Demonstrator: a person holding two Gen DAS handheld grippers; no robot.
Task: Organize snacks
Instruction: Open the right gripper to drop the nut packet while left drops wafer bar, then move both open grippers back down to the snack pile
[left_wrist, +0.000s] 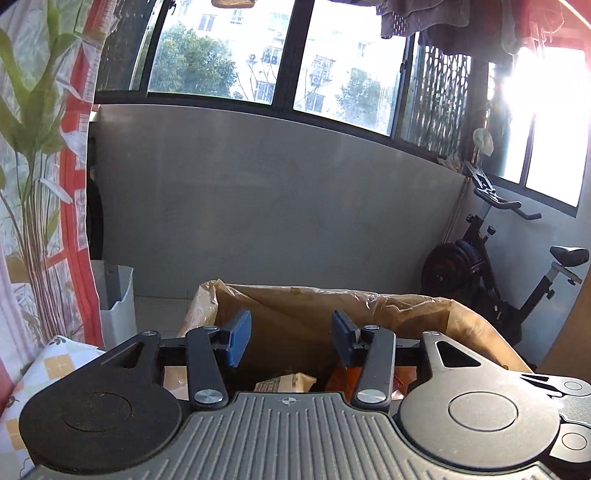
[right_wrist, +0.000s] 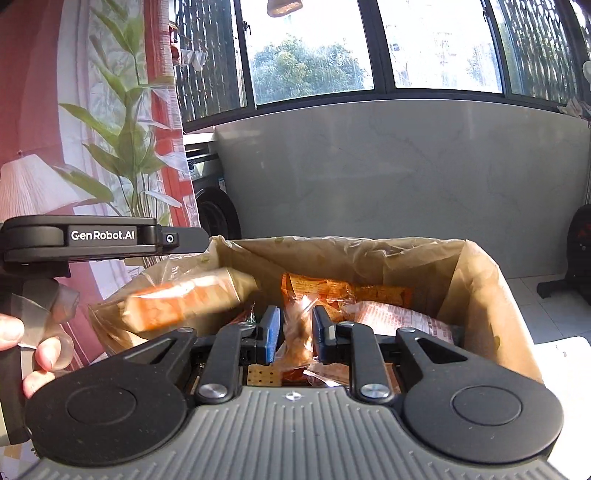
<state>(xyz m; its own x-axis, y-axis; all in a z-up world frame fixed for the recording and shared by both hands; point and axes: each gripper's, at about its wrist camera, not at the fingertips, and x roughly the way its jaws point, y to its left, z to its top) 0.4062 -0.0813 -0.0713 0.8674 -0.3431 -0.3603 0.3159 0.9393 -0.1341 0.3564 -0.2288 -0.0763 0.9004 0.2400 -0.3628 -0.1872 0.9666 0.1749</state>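
At the far left hangs a curtain (left_wrist: 40, 155) of thin cloth, printed with long green leaves and red bands. Just right of it stands a white plastic bin (left_wrist: 118, 306), smooth and square-cornered. My left tongs (left_wrist: 291, 338) hang above the near edge of the cardboard box (left_wrist: 295, 314). Their flat blue pads stand wide apart, with nothing between them. The box is square and brown, and it is lined with crinkled clear film that folds over its rim.

Through the right tongs' camera I see my left hand (right_wrist: 42, 354) at the left edge, wrapped round the other tool's black handle. Right of it is a long, blurred orange packet (right_wrist: 184, 302), tilted over the box's left wall; I cannot tell whether it rests on anything. My right tongs (right_wrist: 296, 332) are nearly closed. Their pads press the sides of a clear wrinkled packet (right_wrist: 297, 347) of brown pieces, which stands upright in the box. Behind it lies a glossy red-orange printed bag (right_wrist: 332, 291). Further right, a pale pink wrapper (right_wrist: 399, 317) covered in small print lies flat against the inner wall.
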